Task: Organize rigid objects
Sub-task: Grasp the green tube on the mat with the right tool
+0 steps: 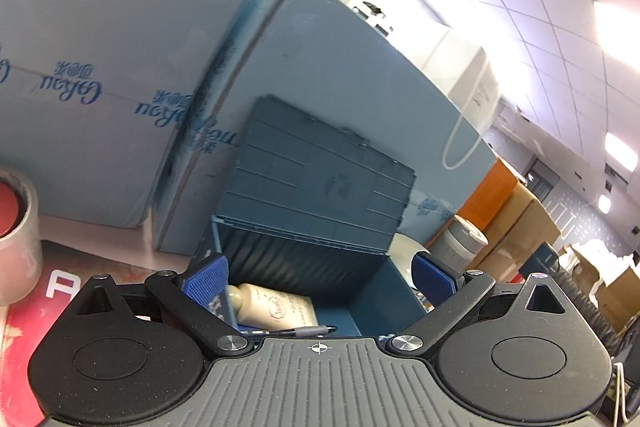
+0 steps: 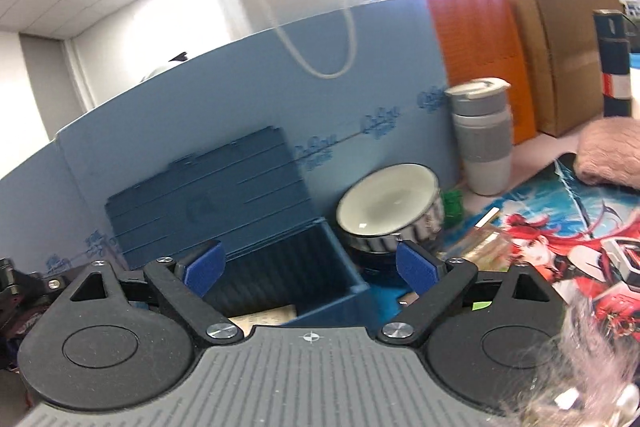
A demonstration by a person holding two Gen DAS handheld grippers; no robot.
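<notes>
Blue box (image 1: 312, 267) beneath hand-held gripper (image 1: 318, 277) (agape)

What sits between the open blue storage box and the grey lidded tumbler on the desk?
In the right wrist view, a round white-topped metal tin lies between the open blue plastic storage box and the grey lidded tumbler.

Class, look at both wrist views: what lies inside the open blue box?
Inside the blue box lie a cream bottle and a pen. The left gripper body covers the near part of the floor, so anything there is unseen.
</notes>
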